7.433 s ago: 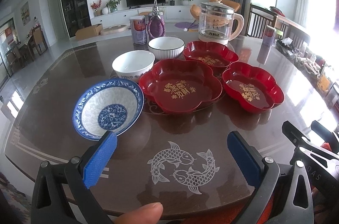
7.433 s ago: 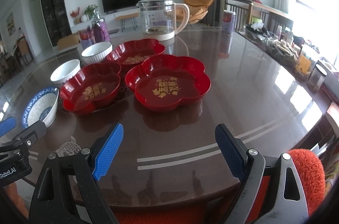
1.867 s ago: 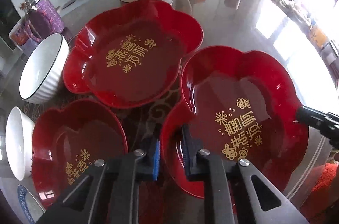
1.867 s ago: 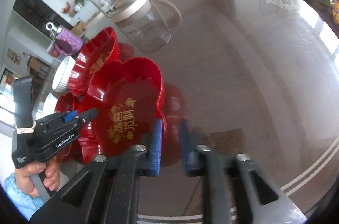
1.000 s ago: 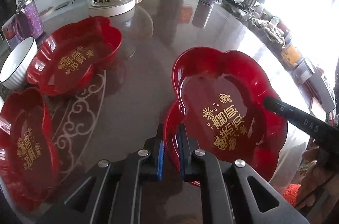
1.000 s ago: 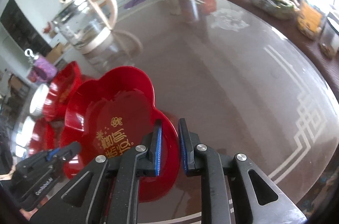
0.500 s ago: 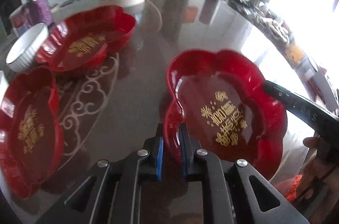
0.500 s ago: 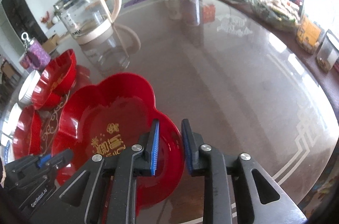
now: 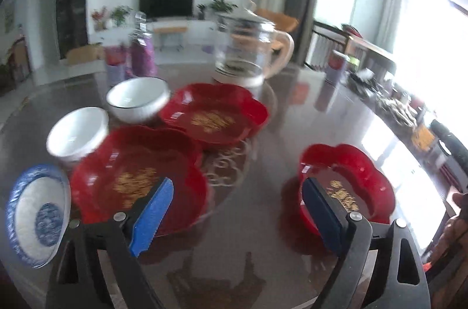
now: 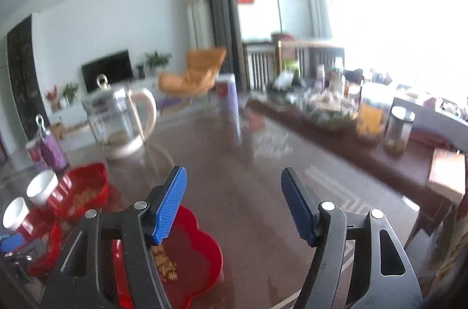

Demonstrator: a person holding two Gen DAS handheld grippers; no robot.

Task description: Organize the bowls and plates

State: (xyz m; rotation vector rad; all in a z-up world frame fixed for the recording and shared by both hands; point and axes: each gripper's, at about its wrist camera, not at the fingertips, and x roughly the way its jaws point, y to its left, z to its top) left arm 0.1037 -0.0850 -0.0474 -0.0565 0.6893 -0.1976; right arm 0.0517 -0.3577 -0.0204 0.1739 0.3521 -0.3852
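From left: blue bowl [image 9: 35, 214], two white bowls, two red plates, then the moved red plate [image 9: 345, 186] alone on the counter [image 9: 263, 250]. Left gripper [image 9: 234, 209] & right gripper [image 10: 234, 203] just spread, nothing between. Next we lift clear, approach rims slowly. Glossy counter, bright living room.

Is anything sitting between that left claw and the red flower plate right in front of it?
Nothing visible. The left gripper, jaws just opened and empty, hangs over bare table; the nearest red plate lies just beyond its left pad, with no object between.
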